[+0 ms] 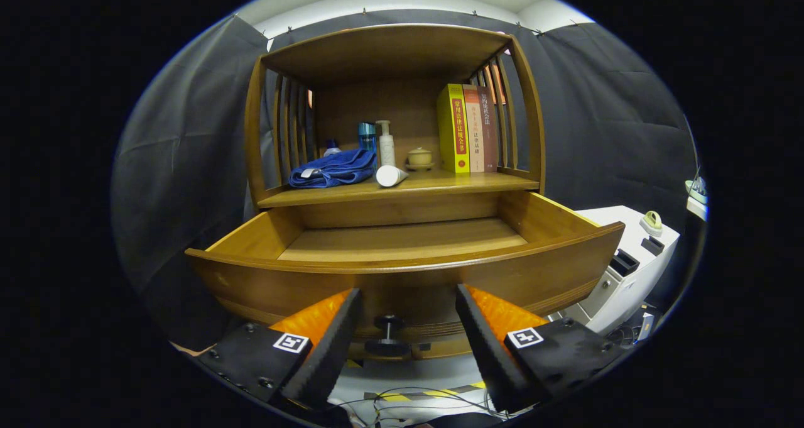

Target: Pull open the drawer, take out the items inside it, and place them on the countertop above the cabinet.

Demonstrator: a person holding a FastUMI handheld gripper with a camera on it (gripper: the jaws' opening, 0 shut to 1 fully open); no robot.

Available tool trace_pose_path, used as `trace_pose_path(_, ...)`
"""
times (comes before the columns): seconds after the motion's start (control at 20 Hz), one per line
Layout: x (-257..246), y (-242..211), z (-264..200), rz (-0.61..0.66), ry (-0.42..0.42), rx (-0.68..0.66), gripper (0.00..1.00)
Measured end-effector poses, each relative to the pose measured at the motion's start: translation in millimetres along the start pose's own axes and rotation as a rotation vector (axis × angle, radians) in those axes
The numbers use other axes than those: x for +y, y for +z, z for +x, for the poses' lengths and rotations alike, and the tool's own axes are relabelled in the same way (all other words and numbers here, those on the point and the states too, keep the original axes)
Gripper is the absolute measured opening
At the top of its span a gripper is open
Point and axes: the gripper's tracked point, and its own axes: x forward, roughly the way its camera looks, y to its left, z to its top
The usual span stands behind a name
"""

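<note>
Wooden and honey-brown, the cabinet point(396, 57) stands straight ahead with its drawer point(402, 271) pulled well out toward the camera. What shows of the drawer's floor is bare wood. A small dark knob point(388, 322) sticks out of the drawer front, and the gripper point(407, 334) hangs just before it with its fingers spread wide, one on either side of the knob and touching nothing. On the countertop point(440, 181) above the drawer lie a crumpled blue towel point(333, 169) and, just beside it, a white tube point(391, 175) on its side. Behind these stand a white pump bottle point(385, 144), a blue bottle point(367, 136) and a small lidded cup point(419, 158). Three books point(468, 129) stand upright at the countertop's far end from the towel.
</note>
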Motion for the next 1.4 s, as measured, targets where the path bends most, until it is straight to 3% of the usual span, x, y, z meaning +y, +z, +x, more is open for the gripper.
trace_pose_path(0.75, -2, 31, 69, -0.025, -0.008, -0.028, 1.0)
trace_pose_path(1.4, -2, 52, 159, -0.034, -0.019, -0.026, 1.0)
